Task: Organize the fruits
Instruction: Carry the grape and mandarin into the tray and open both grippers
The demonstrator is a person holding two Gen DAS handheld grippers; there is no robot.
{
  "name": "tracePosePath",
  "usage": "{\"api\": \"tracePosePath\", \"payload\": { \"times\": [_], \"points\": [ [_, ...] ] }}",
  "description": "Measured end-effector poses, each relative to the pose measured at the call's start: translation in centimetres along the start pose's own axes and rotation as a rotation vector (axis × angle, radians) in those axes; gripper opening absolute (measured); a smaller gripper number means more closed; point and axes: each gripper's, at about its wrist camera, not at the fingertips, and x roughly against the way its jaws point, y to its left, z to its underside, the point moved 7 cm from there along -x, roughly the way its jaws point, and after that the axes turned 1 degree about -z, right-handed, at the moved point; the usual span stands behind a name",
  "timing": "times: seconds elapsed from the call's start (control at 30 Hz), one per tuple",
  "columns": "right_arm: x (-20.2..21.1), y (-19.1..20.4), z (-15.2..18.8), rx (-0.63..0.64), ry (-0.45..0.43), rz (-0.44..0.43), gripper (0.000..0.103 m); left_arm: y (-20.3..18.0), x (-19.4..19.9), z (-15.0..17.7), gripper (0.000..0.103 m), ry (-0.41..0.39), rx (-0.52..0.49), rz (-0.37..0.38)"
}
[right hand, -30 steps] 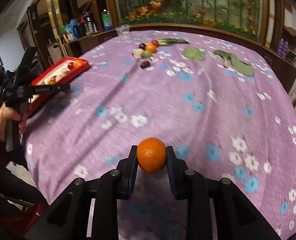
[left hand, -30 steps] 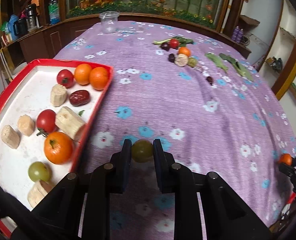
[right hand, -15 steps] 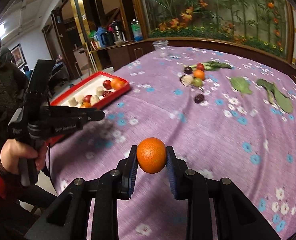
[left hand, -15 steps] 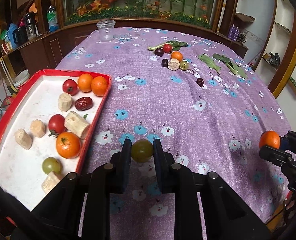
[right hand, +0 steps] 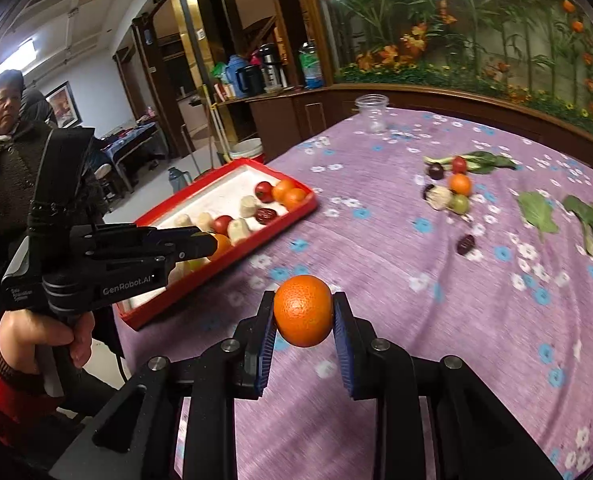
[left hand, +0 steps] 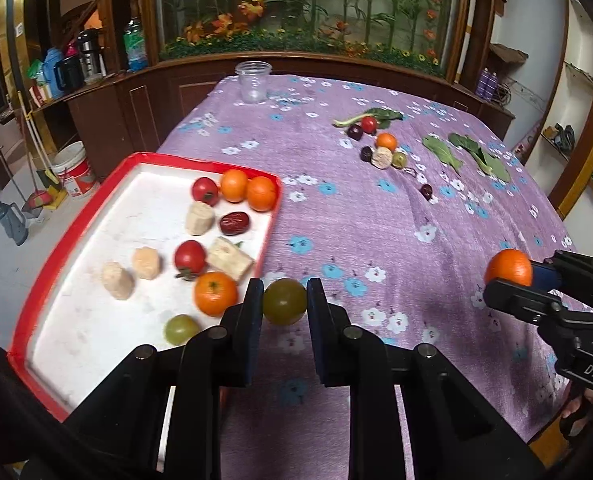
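Right tongs (right hand: 303, 312) nearer red tray (right hand: 184, 204)

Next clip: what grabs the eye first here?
An orange clamped in the right gripper and a green grape in the left gripper, both above the purple cloth. At left, a red tray already holds fruit.

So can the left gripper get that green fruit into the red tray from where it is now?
Probably yes. The left gripper is shut on the green fruit just beside the red tray's near edge, with nothing between them. Bare white floor shows near the green fruit already in the tray, though the space is crowded.
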Motion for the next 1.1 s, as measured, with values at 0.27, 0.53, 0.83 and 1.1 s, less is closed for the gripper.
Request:
{"api": "tracePosePath", "payload": {
  "times": [0.27, 0.53, 0.83, 1.1],
  "points": [
    [-3.2, 2.4, -2.1, -0.001, 0.038, -0.082, 0.027, 3.2, 0.5, 0.0, 0.019, -0.008, 0.059, -0.023],
    [-5.8, 4.3, -3.8, 0.012, 0.068, -0.129, 0.027, 7.4, 0.7, 1.0, 0.019, -0.006, 0.139, -0.061],
    [-8.5, 6.1, -5.0, 0.037, 0.094, -0.168, 0.027, 10.2, -0.2, 1.4, 0.019, 0.016, 0.180, -0.091],
    [-13.5, 7.4, -7.2, 0.045, 0.137, -0.198, 0.027, 11.6, -2.3, 2.0, 0.019, 0.058, 0.209, -0.093]
  ]
}}
